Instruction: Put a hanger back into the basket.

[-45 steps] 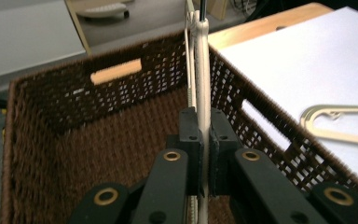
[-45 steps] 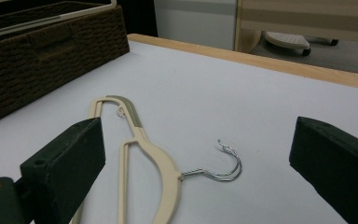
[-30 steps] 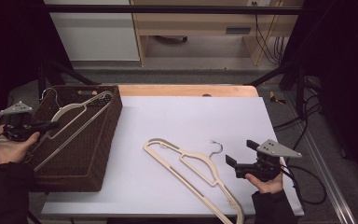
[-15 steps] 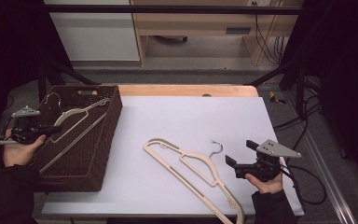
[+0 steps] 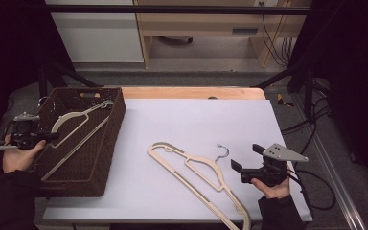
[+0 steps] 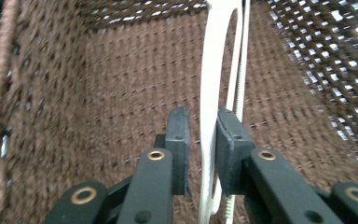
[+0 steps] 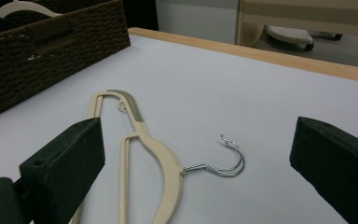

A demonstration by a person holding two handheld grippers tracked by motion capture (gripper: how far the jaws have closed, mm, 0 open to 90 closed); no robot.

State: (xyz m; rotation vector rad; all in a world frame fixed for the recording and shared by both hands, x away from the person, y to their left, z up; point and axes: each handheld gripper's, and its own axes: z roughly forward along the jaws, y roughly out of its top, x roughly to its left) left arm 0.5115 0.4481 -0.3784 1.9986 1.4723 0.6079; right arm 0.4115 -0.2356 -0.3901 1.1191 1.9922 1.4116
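Left tool [image 5: 52, 136] reaches over the left rim of the brown wicker basket [image 5: 108, 143], which sits at the counter's [image 5: 196, 120] left edge and overhangs it slightly. A cream hanger [image 5: 79, 125] lies aslant inside this basket, its upper end propped near the far rim. In the left gripper view the jaws have just been opening: the hanger's thin bar [image 6: 212, 93] runs between the pads with a slim gap at the left pad, so the bar is no longer pinched. Basket walls stand close on both sides of this tool.

A second cream hanger [image 5: 196, 175] lies flat on the counter to the right of the basket, well apart from it, its metal hook [image 5: 224, 151] pointing toward the far edge and its long bar running to the near edge. Right tool [image 5: 249, 158] rests just right of this hanger, jaws spread wide and holding nothing. Bare counter stretches from the basket's right wall to the right edge and back to the wooden strip [image 5: 191, 92].
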